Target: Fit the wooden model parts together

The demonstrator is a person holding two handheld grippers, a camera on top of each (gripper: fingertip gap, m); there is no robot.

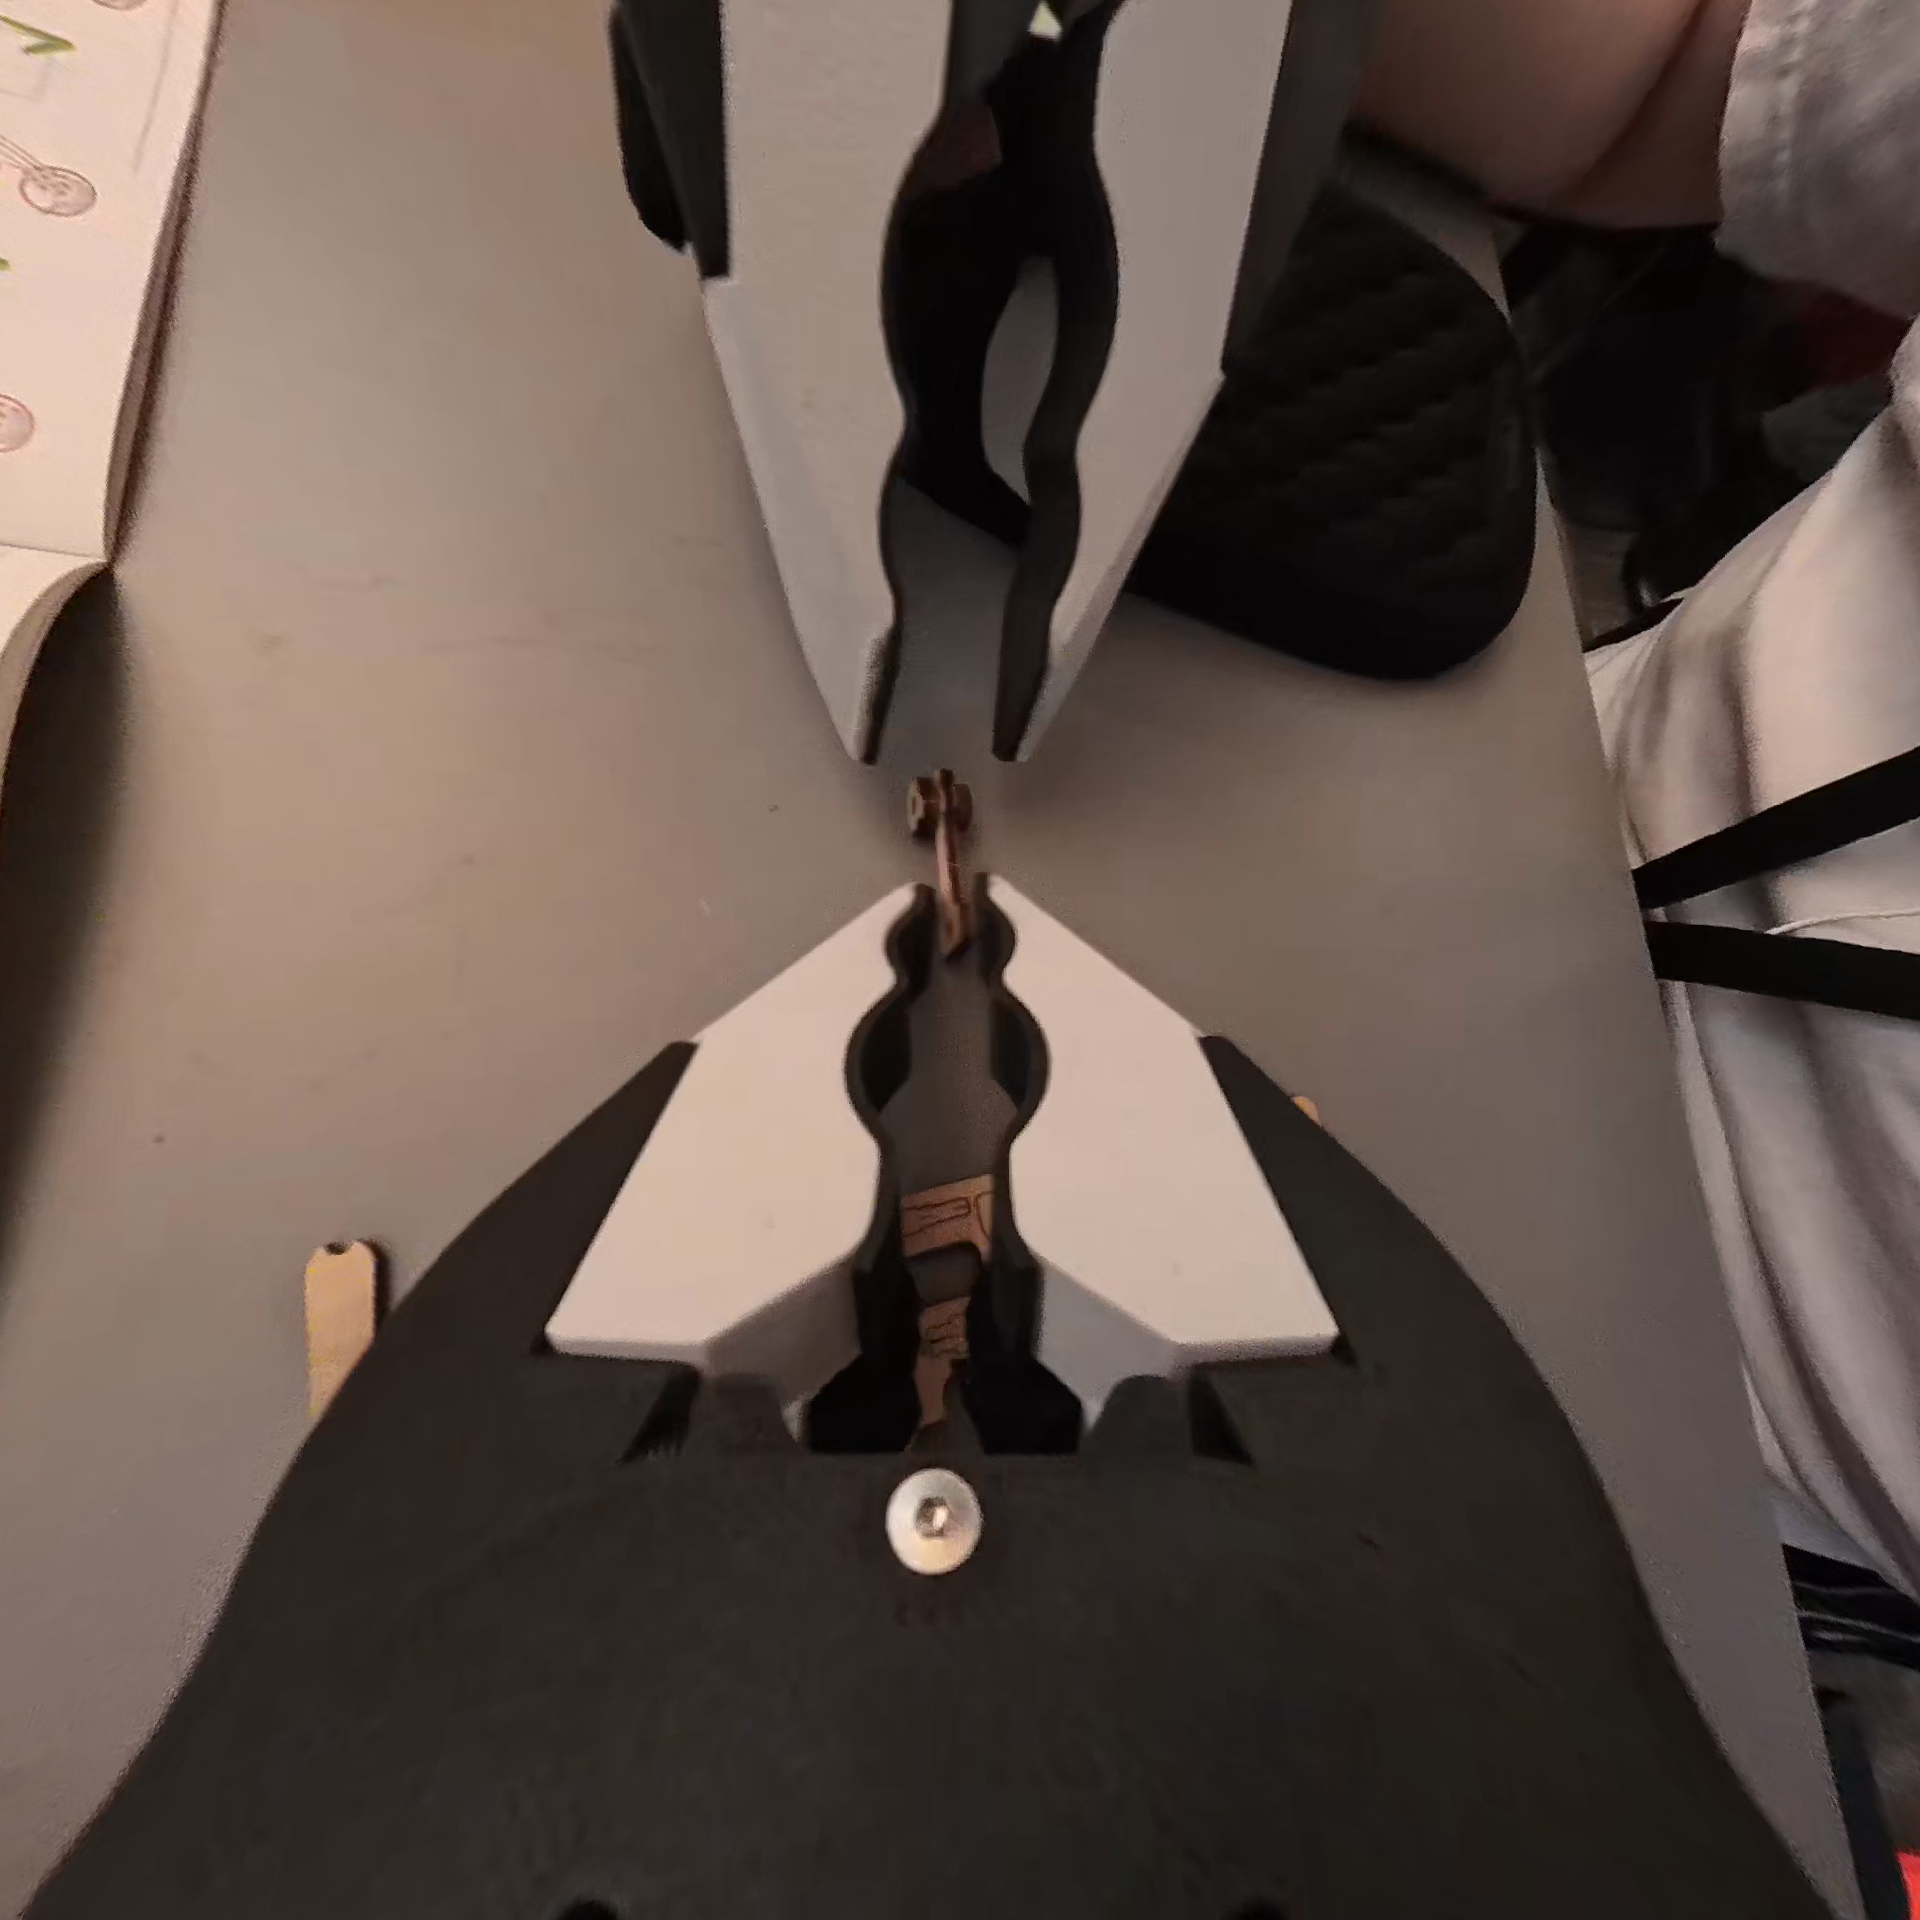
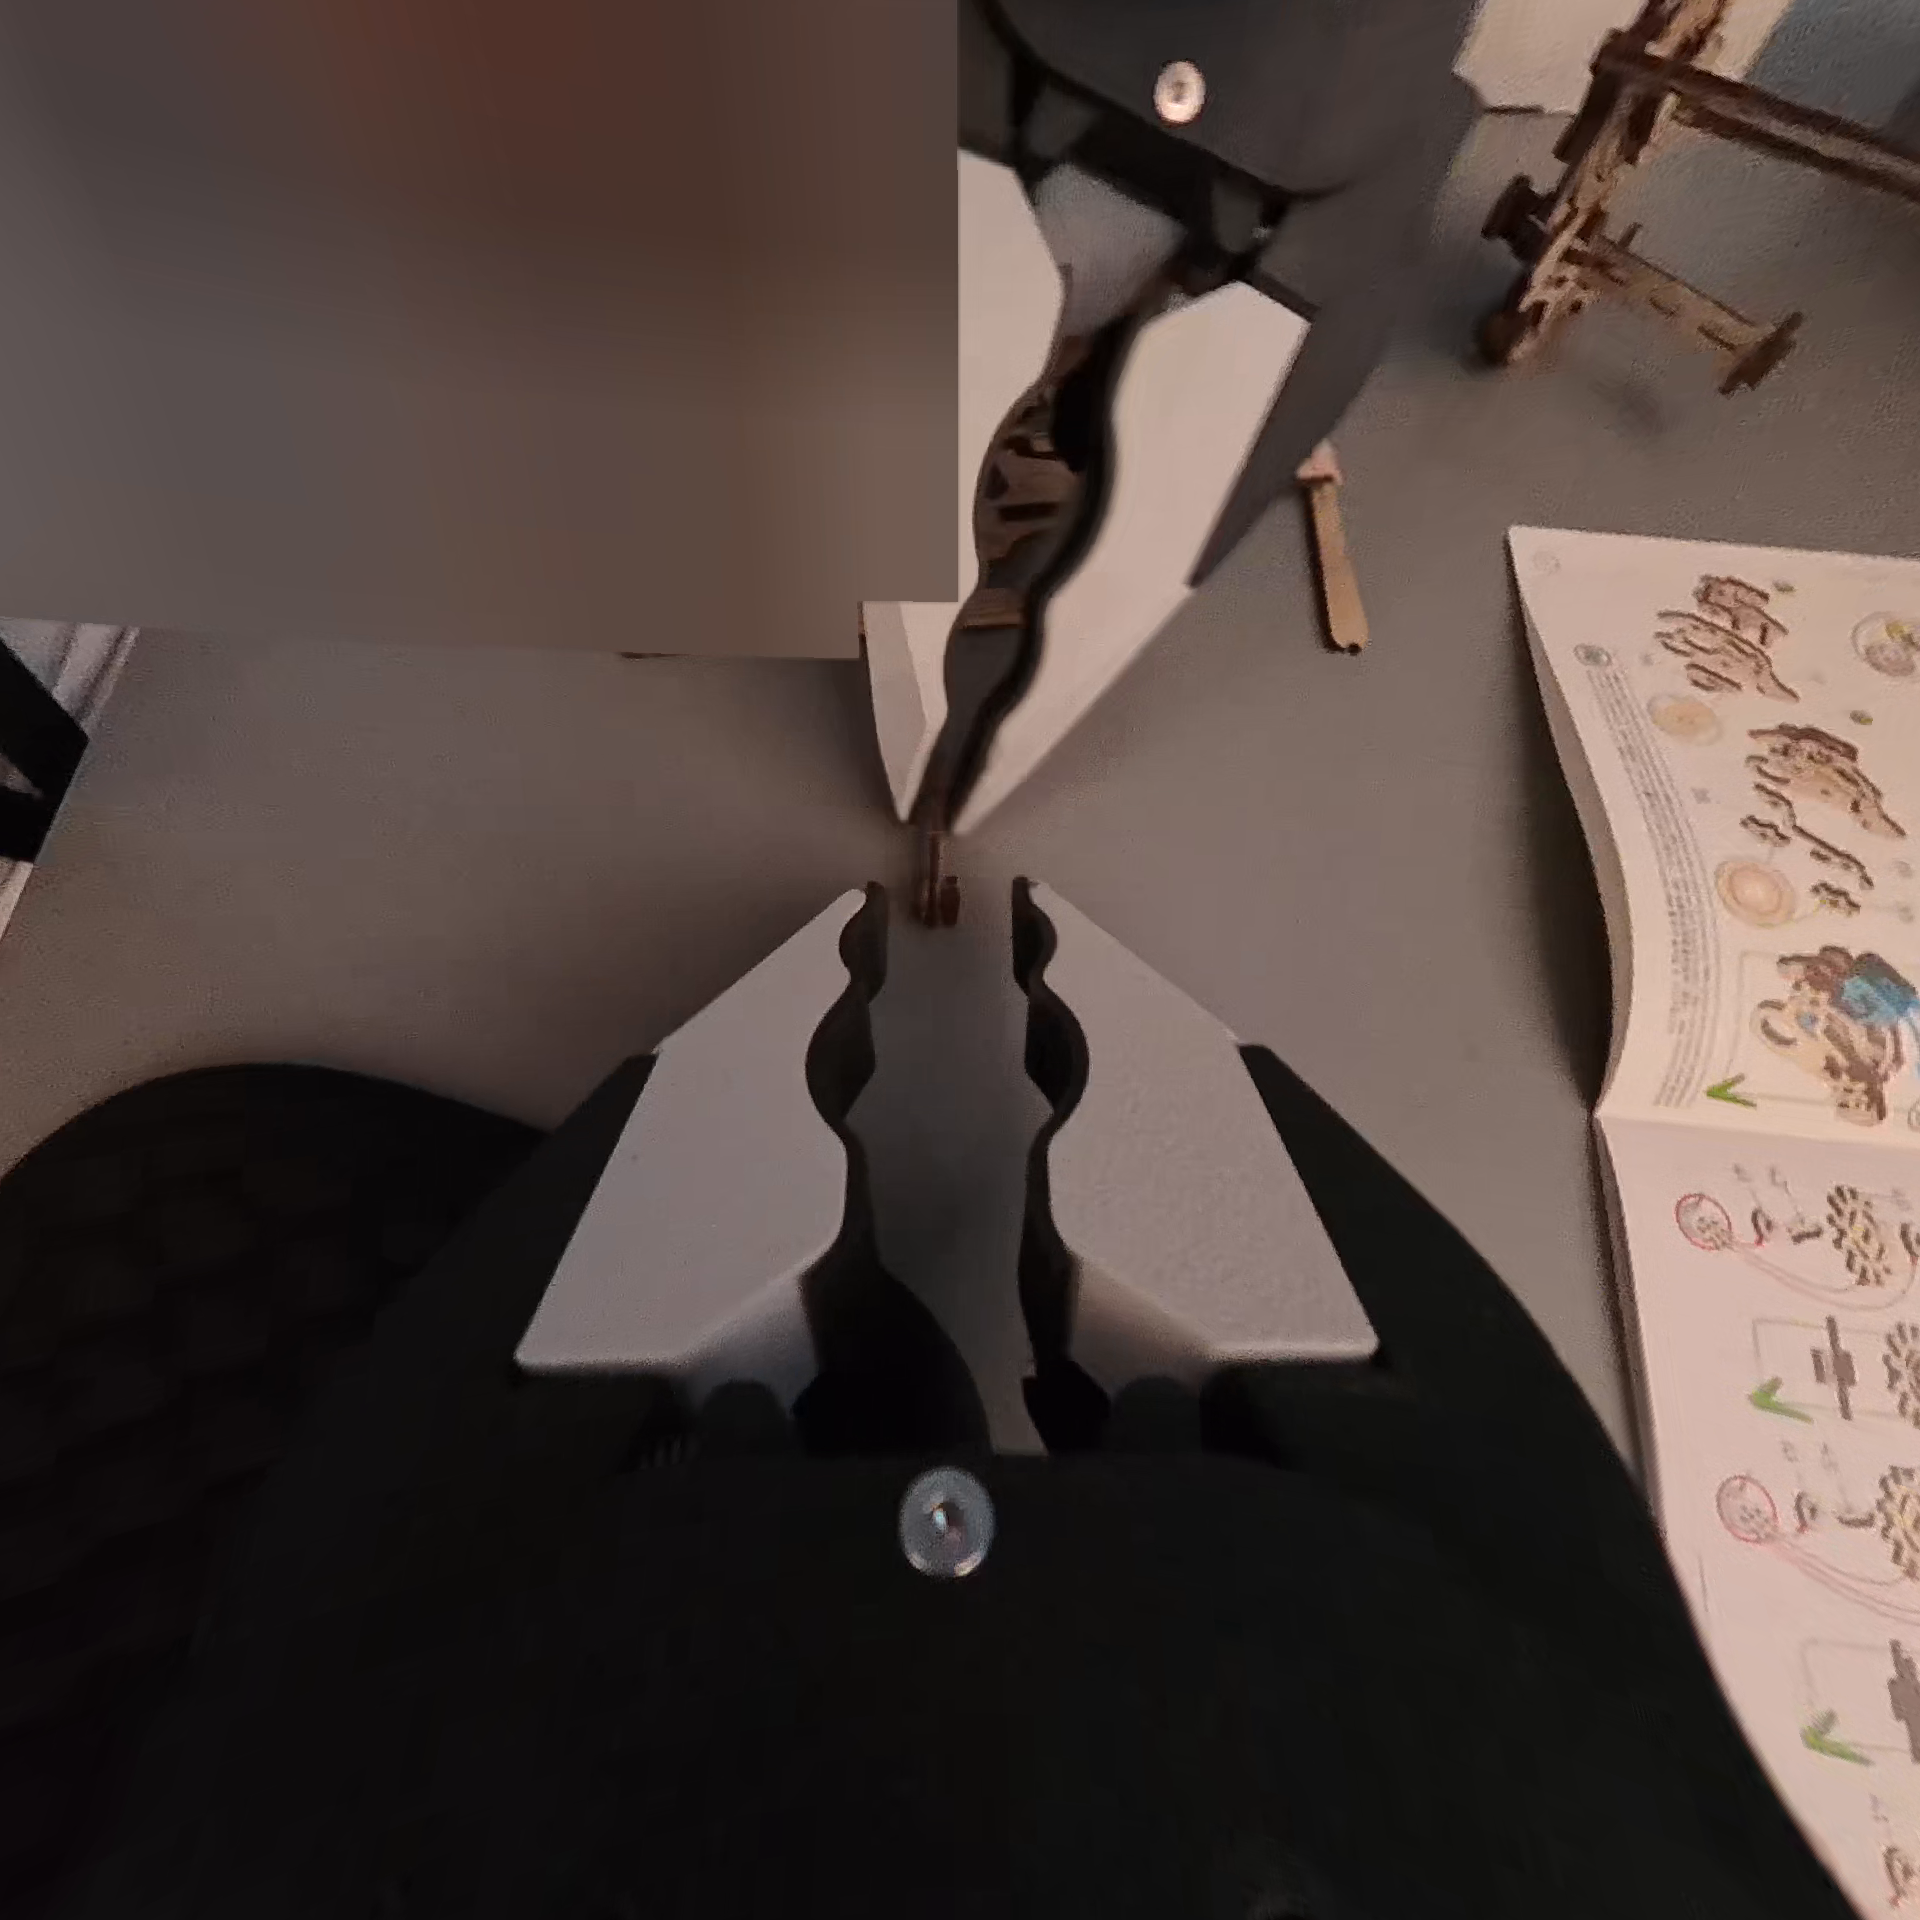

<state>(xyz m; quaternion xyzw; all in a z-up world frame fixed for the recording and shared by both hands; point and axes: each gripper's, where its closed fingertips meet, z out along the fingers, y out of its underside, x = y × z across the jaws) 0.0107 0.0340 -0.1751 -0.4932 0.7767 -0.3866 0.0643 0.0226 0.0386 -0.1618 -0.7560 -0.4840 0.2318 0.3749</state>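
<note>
Left gripper (image 1: 951,894) and right gripper (image 1: 933,756) tip to tip over the table (image 1: 468,831), a small wooden piece (image 1: 943,831) between them, its near end in the left gripper's tips. Flat wooden strip (image 1: 338,1325) on table, near left. Black bag (image 1: 1351,468) far right. Right wrist view: booklet (image 2: 1766,1039) right; wooden model (image 2: 1621,208) far right

A grey table (image 2: 1299,935) with a matte top fills both views under soft, even light. An open instruction booklet (image 2: 1766,1143) lies on the table. Beyond the booklet stands a pale wall (image 2: 1496,52). On the side of the table opposite the booklet rests a black quilted cushion (image 1: 1382,436).
</note>
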